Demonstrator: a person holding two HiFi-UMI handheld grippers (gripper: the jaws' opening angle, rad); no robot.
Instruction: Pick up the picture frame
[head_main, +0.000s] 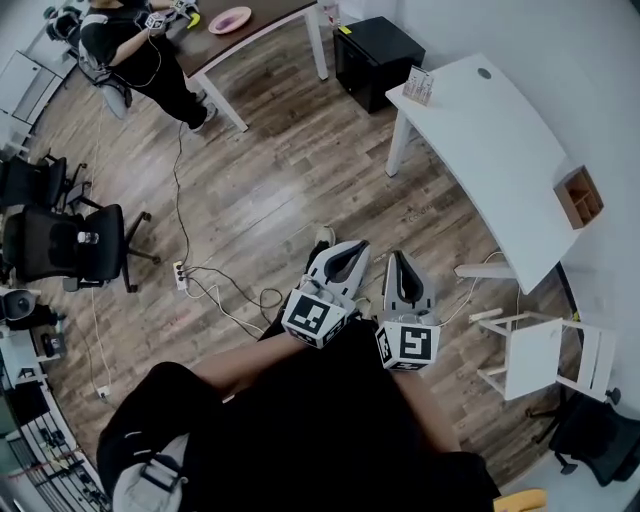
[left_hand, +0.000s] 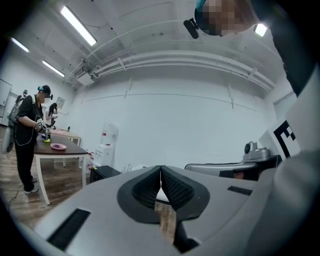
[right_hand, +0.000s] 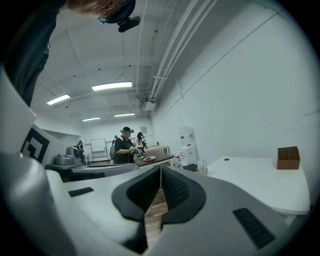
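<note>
**Head view, left to right.** Two black mesh office chairs (head_main: 62, 245) stood on the wood-plank floor (head_main: 270, 180). One person (head_main: 130, 40) in dark clothing stood at a dark-topped table (head_main: 262, 22) that bore one round pink plate (head_main: 230, 19). One white power strip (head_main: 182, 275) lay among thin cables.

**Centre.** There were two grey grippers with ribbed black pads, the left gripper (head_main: 347, 250) and the right gripper (head_main: 400, 262). Each carried one cube of black-and-white square markers. No writing was legible.

- **Left gripper view:** the left gripper (left_hand: 160, 181) had its jaws pressed together, with nothing between them.
- **Right gripper view:** the right gripper (right_hand: 160, 182) likewise had its jaws closed on nothing.

**Right.** One black box-shaped cabinet (head_main: 375, 60) stood beside one curved white table (head_main: 500, 160). The picture frame (head_main: 420, 86), a small upright rectangle, stood at the table's left end, well apart from both grippers. One open brown wooden box (head_main: 580, 196) sat at the table's far right edge. One white slatted chair (head_main: 540, 352) stood below it.
</note>
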